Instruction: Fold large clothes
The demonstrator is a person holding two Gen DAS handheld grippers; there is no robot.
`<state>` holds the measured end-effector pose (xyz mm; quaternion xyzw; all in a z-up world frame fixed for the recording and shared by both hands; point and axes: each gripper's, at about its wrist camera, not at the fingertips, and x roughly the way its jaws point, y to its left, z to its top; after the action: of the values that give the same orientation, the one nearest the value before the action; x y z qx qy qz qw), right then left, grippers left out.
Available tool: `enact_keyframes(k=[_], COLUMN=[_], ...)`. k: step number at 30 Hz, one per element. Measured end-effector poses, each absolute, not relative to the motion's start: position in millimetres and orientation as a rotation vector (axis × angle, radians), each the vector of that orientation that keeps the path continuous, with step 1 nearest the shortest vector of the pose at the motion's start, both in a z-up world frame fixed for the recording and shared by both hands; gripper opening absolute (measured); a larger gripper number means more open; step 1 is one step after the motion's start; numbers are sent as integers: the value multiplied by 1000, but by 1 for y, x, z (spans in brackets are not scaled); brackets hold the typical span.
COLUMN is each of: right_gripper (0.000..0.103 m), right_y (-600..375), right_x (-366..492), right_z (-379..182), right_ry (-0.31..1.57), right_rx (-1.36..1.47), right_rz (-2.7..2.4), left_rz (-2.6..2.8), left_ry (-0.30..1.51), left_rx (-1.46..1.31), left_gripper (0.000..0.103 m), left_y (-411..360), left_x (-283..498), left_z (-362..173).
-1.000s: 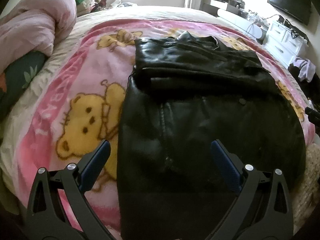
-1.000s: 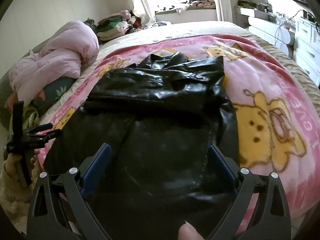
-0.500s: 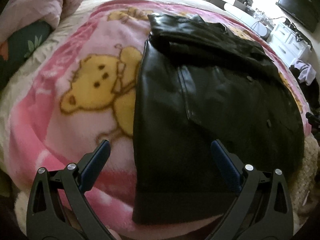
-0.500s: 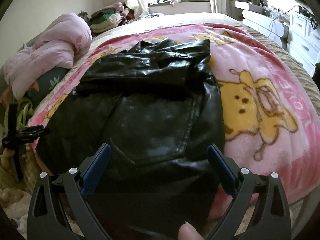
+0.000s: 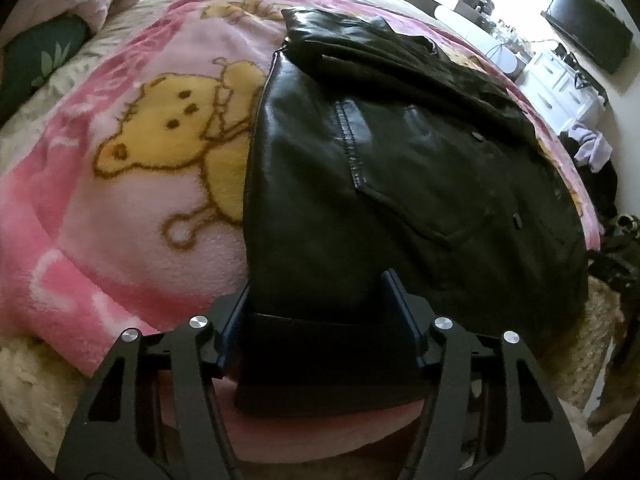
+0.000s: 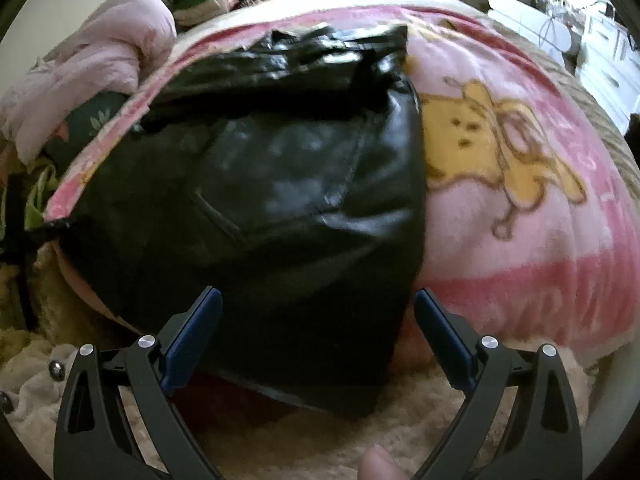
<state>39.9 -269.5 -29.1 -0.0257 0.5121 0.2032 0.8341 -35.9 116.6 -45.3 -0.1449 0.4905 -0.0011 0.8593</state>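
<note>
Open pink bear blanket (image 5: 132, 184) on both sides of black leather jacket (image 5: 400, 184). Blocked far left by bunched pink comforter (image 6: 100, 60); white dresser (image 5: 560, 92) beyond right bed edge.
</note>
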Motion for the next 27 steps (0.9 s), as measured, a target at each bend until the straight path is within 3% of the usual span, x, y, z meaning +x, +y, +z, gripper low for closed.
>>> enact_keyframes(k=[5, 7, 8, 10, 11, 12, 18, 27], right_gripper=[94, 83, 63, 47, 28, 20, 10, 9], right_y=[-273, -271, -270, -269, -270, -275, -308, -323], right_x=[47, 46, 45, 40, 37, 33, 15, 43], right_z=[-50, -56, -57, -56, -52, -46, -1, 74], right_ry=[1168, 1177, 1182, 1157, 1128, 1094, 935, 684], right_rx=[-43, -53, -36, -55, -58, -27, 188, 392], right_rz=[441, 447, 475, 469, 477, 501, 604, 686], left_rz=[-1, 5, 10, 0, -2, -6, -63, -124], left_ry=[1044, 1040, 1034, 1016, 1009, 1002, 922, 726], left_rx=[-284, -272, -269, -279, -282, -284, -351, -403], left_gripper=[53, 45, 40, 23, 20, 17, 7, 6], left_y=[115, 114, 114, 115, 115, 115, 123, 142], left_x=[-34, -35, -36, -40, -41, -43, -55, -37], left_z=[-47, -47, -47, -44, -42, -40, -9, 71])
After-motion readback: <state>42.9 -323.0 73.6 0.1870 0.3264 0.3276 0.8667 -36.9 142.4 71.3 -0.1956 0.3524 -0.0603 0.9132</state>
